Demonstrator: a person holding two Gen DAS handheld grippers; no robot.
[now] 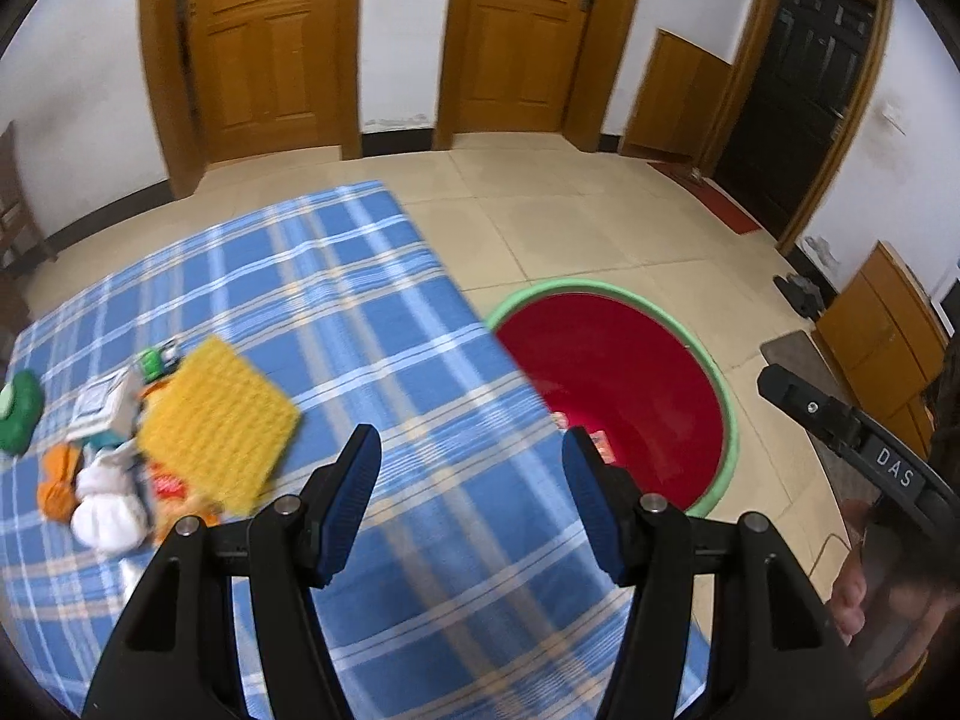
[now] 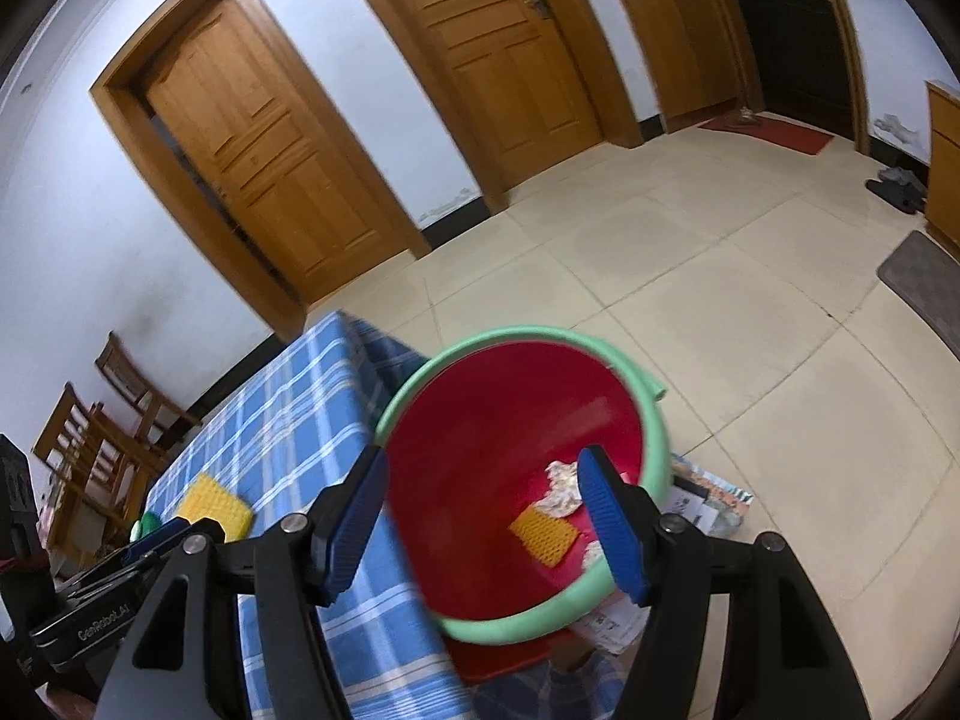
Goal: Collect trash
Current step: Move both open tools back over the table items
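Trash (image 1: 129, 450) on blue plaid tablecloth (image 1: 372, 324), tiled floor (image 1: 576, 222), wooden doors (image 1: 264, 36)

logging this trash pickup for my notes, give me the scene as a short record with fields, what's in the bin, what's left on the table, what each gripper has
bin: red basin with green rim, on the floor beside the table
in bin: yellow waffle-textured piece, crumpled paper
table: blue plaid cloth
left on table: yellow waffle-textured sheet, white wad, orange scraps, green item
left gripper: open, nothing between the pads, over the table
right gripper: open, nothing held, over the bin
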